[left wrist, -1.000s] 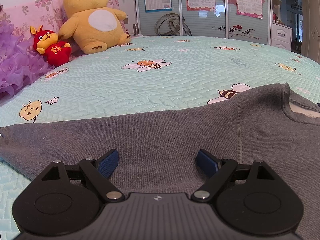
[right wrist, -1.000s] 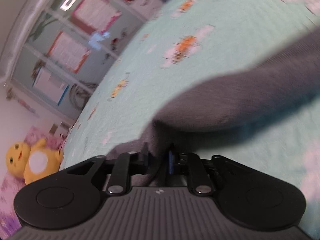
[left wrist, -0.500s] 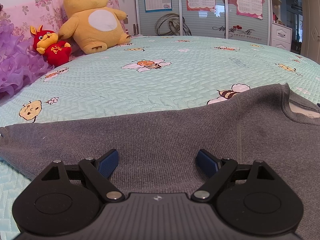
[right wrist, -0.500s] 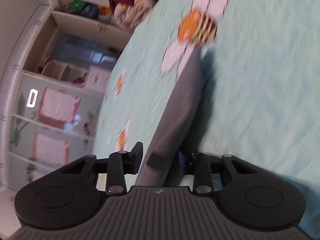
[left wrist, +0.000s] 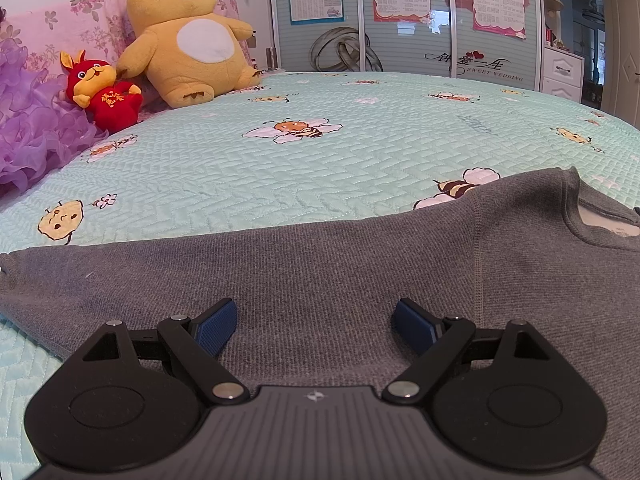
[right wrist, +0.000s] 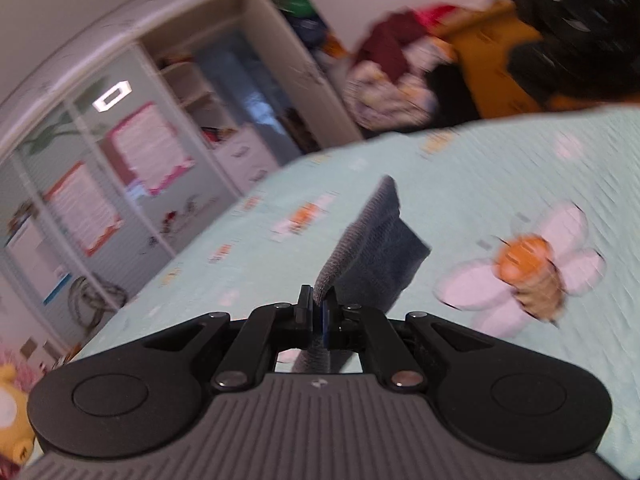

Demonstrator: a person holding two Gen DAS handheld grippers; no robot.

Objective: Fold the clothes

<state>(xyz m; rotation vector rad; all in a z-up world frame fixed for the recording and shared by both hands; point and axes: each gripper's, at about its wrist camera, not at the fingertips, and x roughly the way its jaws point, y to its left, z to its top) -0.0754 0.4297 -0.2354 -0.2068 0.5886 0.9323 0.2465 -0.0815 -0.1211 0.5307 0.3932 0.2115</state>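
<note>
The bed (left wrist: 280,168) in its mint bee-print quilt carries the grey sweatshirt (left wrist: 320,264), spread flat across the near edge of the bed — long axis side to side, neckline at the right where the frame cuts it off. The left gripper (left wrist: 314,320) hangs over the sweatshirt, jaws wide apart, nothing between them. The right gripper (right wrist: 317,312) has its jaws pinched tight on a grey fabric edge of the sweatshirt (right wrist: 368,248), which stands up away from the bed — that view is blurred.
</note>
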